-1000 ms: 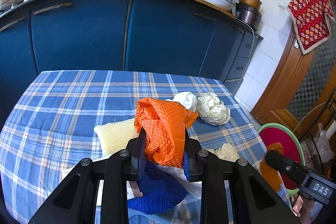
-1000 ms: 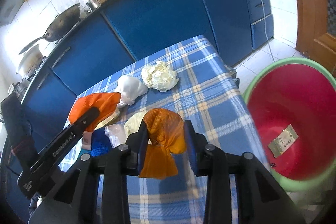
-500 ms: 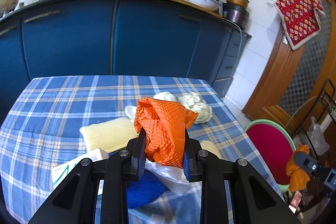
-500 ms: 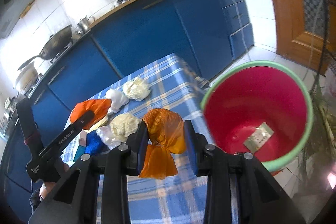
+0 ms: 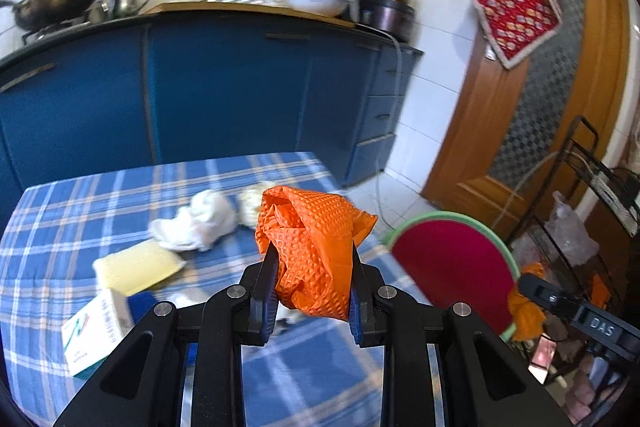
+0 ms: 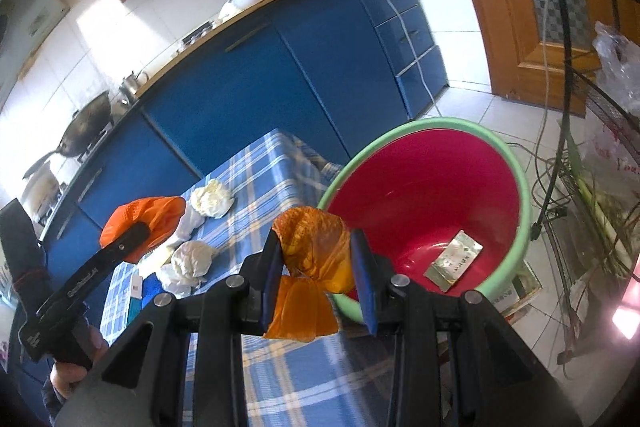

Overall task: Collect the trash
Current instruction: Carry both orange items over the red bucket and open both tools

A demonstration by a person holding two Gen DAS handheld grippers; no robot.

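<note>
My left gripper is shut on a crumpled orange textured wrapper, held above the blue checked tablecloth. My right gripper is shut on a translucent amber-orange plastic bag, hanging at the table's edge beside the red bucket with a green rim. A silvery packet lies in the bucket's bottom. In the left wrist view the bucket stands to the right, with the right gripper's finger and its bag in front of it. The left gripper and its wrapper show at the left of the right wrist view.
On the cloth lie white crumpled paper, a pale yellow sponge, a small carton, and cream and white wads. Blue cabinets stand behind the table. A wooden door and a wire rack are to the right.
Both grippers have swung to the right with their trash still clamped. The bucket has come much closer in the right wrist view and has grown larger in the left wrist view.
</note>
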